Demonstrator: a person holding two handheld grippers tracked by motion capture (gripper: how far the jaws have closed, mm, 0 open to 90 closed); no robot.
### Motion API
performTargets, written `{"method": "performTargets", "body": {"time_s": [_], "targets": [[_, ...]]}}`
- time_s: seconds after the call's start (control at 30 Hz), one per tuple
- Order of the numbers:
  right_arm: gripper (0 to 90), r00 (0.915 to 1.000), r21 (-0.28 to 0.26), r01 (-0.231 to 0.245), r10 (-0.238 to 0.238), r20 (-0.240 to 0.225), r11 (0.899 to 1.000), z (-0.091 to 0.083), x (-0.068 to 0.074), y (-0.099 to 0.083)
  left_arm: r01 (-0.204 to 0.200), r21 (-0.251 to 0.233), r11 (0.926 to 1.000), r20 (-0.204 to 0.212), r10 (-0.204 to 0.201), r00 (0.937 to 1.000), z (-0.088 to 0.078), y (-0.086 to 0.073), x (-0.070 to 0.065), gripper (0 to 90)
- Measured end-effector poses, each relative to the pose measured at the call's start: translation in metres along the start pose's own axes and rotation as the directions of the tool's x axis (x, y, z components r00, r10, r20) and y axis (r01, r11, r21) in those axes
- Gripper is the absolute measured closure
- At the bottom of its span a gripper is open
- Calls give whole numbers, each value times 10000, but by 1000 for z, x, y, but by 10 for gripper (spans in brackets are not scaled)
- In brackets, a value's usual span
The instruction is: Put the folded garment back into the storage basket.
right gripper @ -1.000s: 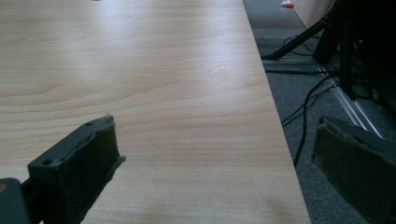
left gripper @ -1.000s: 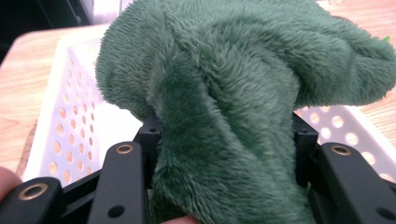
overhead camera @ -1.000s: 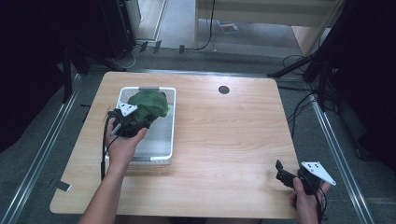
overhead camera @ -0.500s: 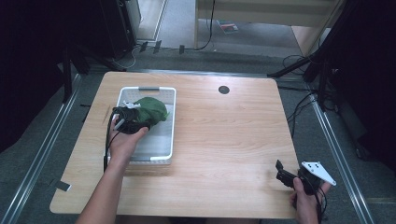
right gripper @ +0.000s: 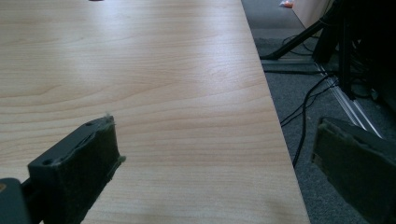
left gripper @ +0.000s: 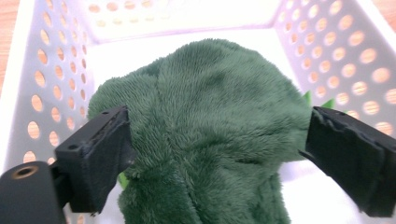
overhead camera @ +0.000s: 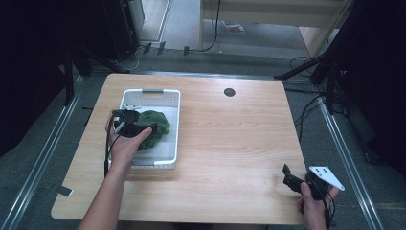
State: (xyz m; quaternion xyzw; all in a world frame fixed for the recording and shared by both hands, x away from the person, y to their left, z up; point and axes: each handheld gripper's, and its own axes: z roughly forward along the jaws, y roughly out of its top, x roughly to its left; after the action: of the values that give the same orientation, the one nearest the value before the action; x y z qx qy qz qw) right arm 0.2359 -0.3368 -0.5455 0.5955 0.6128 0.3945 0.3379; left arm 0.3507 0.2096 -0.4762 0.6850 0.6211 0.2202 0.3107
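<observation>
**Spotter:** Overhead first. Your left gripper point(overhead camera: 135, 128) sits left of centre in the frame, over the white basket point(overhead camera: 175, 125), right on top of the green plush toy point(overhead camera: 154, 127). The toy lies inside the basket, toward the middle and the far half. Your right gripper point(overhead camera: 293, 181) hangs at the lower right, near the corner of the wooden table point(overhead camera: 230, 143), well apart from everything.

**Checker:** Can you read the left jaws from up there?

**Spotter:** Not well; your hand point(overhead camera: 125, 143) covers most of it. Go to the left gripper view. There the plush toy point(left gripper: 210, 140) fills the centre and runs off the bottom edge, with one black jaw at lower left and the other at right. They stand spread, one on each flank. The left one looks to be touching the fur; the right one seems just beside it. So the left gripper point(left gripper: 219, 135) is open around the toy, not yet clamped on it.

**Checker:** How should you take it, then?

**Spotter:** My judgement: you look set for a pick, so close slowly and let the jaws sink into the pile until they meet the firmer stuffing. Fur alone may slip. Keep clear of the perforated basket wall point(left gripper: 359, 56) at upper right when you lift.

**Checker:** And the right gripper view?

**Spotter:** Bare table point(right gripper: 154, 84) across the left and centre, floor and cables at the right. Your right gripper point(right gripper: 215, 154) has its jaws wide apart, holding nothing.
</observation>
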Motion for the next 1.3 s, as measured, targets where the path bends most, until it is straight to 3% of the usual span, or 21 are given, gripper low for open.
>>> {"method": "performTargets", "body": {"time_s": [0.07, 0.1, 0.13, 0.17, 0.2, 0.23, 0.27, 0.3, 0.33, 0.37, 0.7, 0.8, 1.3], "targets": [[9, 10000, 8, 1, -1, -14, 10000, 0, 0, 0, -35, -635, 9980, 98, 41, 9999, -8, 0, 0, 57], [9, 10000, 8, 1, -1, -14, 10000, 0, 0, 0, -35, -635, 9980, 98, 41, 9999, -8, 0, 0, 57], [9, 10000, 16, 8, -8, -14, 10000, 0, 0, 0, -63, -1207, 9927, 348, 106, 9993, -15, -1, 0, 53], [9, 10000, 16, 8, -8, -14, 10000, 0, 0, 0, -63, -1207, 9927, 348, 106, 9993, -15, -1, 0, 37], [9, 10000, 7, 12, -12, -12, 10000, 0, 0, 0, 179, -1683, 9856, 911, -25, 9958, -23, -1, 3, 27], [9, 10000, 10, 4, -4, -13, 10000, 0, 0, 0, 242, -1955, 9804, 1085, -29, 9941, -27, -1, 4, 26], [9, 10000, 10, 4, -4, -13, 10000, 0, 0, 0, 242, -1955, 9804, 1085, -29, 9941, -27, -1, 4, 26], [9, 10000, 16, 10, -10, -10, 10000, 0, 0, 0, 252, -2267, 9736, 1314, 49, 9913, -35, -2, 5, 25], [9, 10000, 16, 10, -10, -10, 10000, 0, 0, 0, 252, -2267, 9736, 1314, 49, 9913, -35, -2, 5, 25], [9, 10000, 23, 26, -26, -7, 10000, 0, 0, 0, 321, -2500, 9677, 1485, 55, 9889, -42, -2, 6, 25], [9, 10000, 26, 35, -35, 10, 10000, 0, 0, 0, 240, -3019, 9531, 1494, 225, 9885, -67, -8, 12, 26], [9, 10000, -15, 64, -64, -7, 10000, 0, 1, 0, 247, -3212, 9467, 1560, 272, 9874, -77, -16, 17, 25], [9, 10000, -45, 36, -36, 42, 10000, -1, 1, 0, 434, -3624, 9310, 1495, 121, 9887, -102, -55, 45, 25]]}}
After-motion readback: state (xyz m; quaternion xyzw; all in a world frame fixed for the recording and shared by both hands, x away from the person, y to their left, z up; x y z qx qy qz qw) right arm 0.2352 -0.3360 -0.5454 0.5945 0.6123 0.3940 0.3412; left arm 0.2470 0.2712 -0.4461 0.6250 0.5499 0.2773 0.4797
